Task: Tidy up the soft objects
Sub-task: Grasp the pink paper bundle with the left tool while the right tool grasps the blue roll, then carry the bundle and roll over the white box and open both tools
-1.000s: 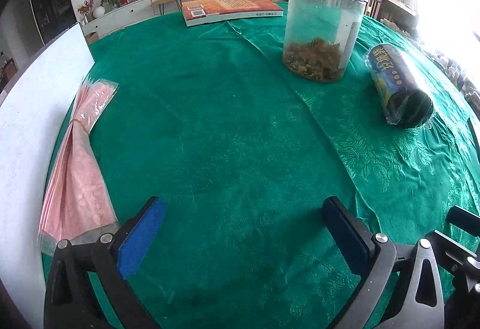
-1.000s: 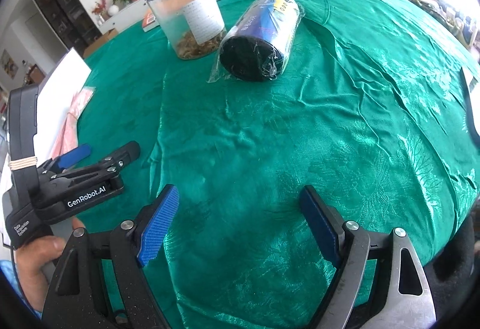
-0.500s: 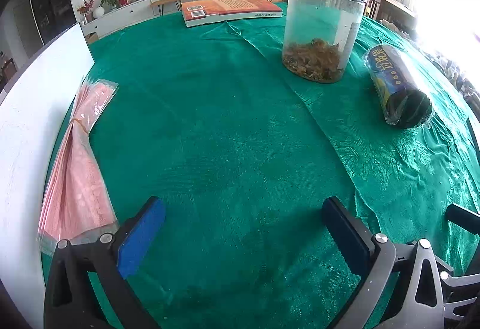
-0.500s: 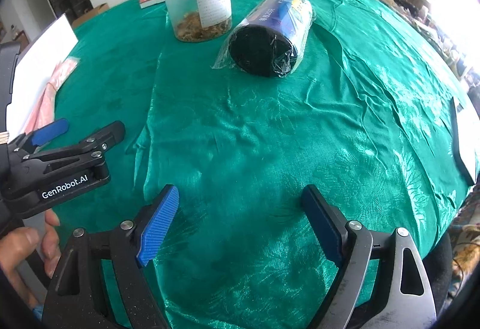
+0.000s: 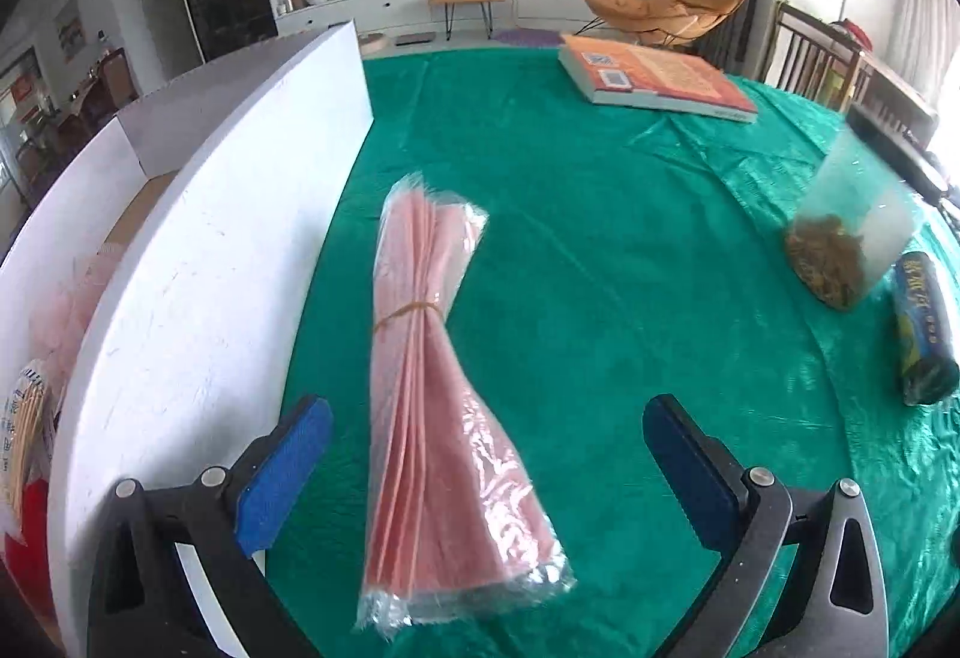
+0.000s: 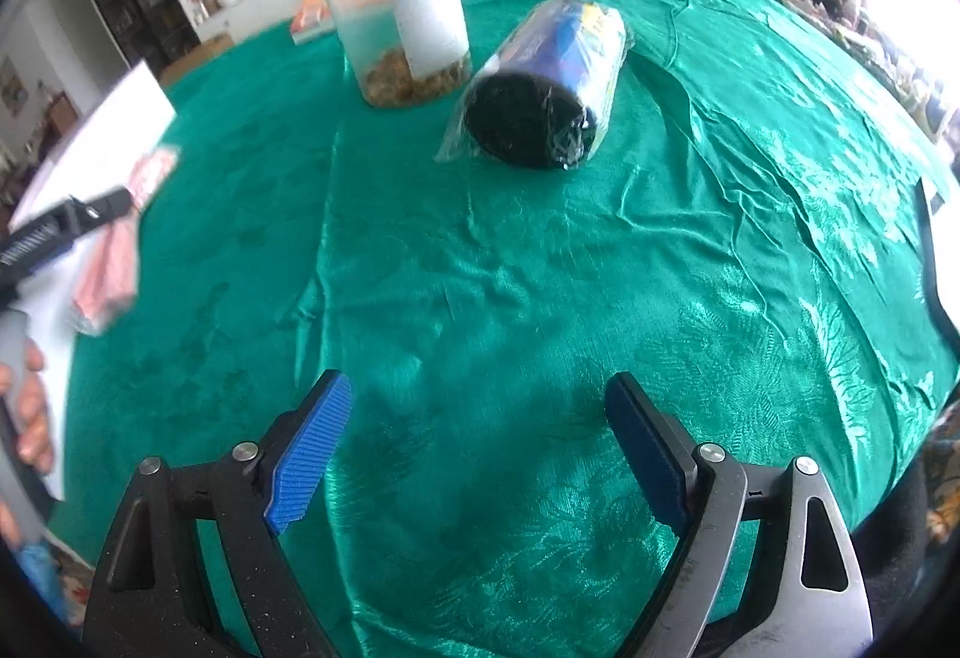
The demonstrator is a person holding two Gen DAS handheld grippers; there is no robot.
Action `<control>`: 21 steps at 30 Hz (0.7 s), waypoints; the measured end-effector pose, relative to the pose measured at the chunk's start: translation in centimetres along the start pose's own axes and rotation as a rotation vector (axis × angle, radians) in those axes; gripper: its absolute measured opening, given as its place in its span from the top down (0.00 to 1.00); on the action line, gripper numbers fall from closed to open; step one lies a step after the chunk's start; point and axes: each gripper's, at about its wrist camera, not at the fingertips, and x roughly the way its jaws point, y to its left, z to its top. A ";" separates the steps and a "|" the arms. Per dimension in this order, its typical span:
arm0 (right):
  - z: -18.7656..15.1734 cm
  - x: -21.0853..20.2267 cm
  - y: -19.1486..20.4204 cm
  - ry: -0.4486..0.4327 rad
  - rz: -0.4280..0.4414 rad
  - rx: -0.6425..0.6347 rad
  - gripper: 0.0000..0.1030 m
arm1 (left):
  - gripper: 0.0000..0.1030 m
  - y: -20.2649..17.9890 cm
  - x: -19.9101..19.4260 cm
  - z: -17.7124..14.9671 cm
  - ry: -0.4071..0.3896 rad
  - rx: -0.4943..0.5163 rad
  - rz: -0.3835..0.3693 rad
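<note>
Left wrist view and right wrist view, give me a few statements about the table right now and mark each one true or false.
1. The pink plastic-wrapped bundle lies between the left gripper's open fingers. True.
2. The right gripper is shut on the dark plastic-wrapped roll. False: it is open and the roll lies well ahead of it.
3. The clear plastic jar with a black lid stands upright. True.
4. The orange book sits inside the white box. False: it lies on the green tablecloth.
</note>
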 end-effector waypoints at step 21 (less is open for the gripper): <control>19.2 8.0 -2.6 0.031 -0.169 -0.156 0.43 | 0.63 -1.3 2.1 4.6 0.040 -0.025 -0.190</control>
